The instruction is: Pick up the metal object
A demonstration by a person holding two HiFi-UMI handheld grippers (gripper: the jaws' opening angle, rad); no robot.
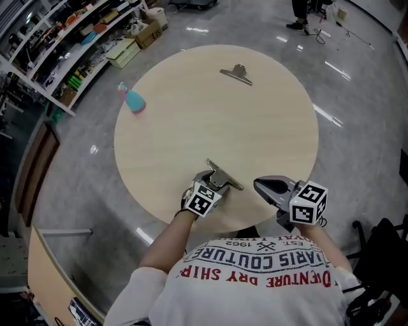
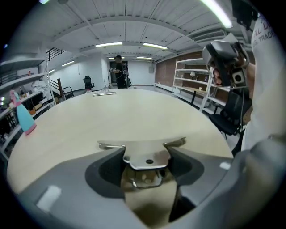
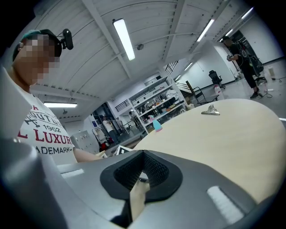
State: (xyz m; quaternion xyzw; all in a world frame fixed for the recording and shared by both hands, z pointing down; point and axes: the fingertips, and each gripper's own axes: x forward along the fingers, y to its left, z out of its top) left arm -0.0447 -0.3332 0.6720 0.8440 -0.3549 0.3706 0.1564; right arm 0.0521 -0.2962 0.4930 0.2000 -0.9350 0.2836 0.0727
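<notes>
A metal bulldog clip point(image 1: 224, 179) lies near the front edge of the round wooden table point(image 1: 191, 127). My left gripper point(image 1: 212, 184) is at its near side. In the left gripper view the clip's flat handle point(image 2: 147, 157) fills the gap between the two dark pads, which touch its two sides, so my left gripper point(image 2: 146, 164) is shut on it. The clip's long jaw bar rests on the table just beyond the fingertips. My right gripper point(image 1: 260, 185) hovers to the right of the clip, apart from it. Its jaws point(image 3: 140, 179) are together with nothing between them.
A second metal clip point(image 1: 236, 74) lies at the table's far edge. A blue and pink bottle point(image 1: 132, 100) stands on the floor left of the table. Shelves with boxes point(image 1: 76, 44) line the far left. A person point(image 1: 305, 13) stands at the back.
</notes>
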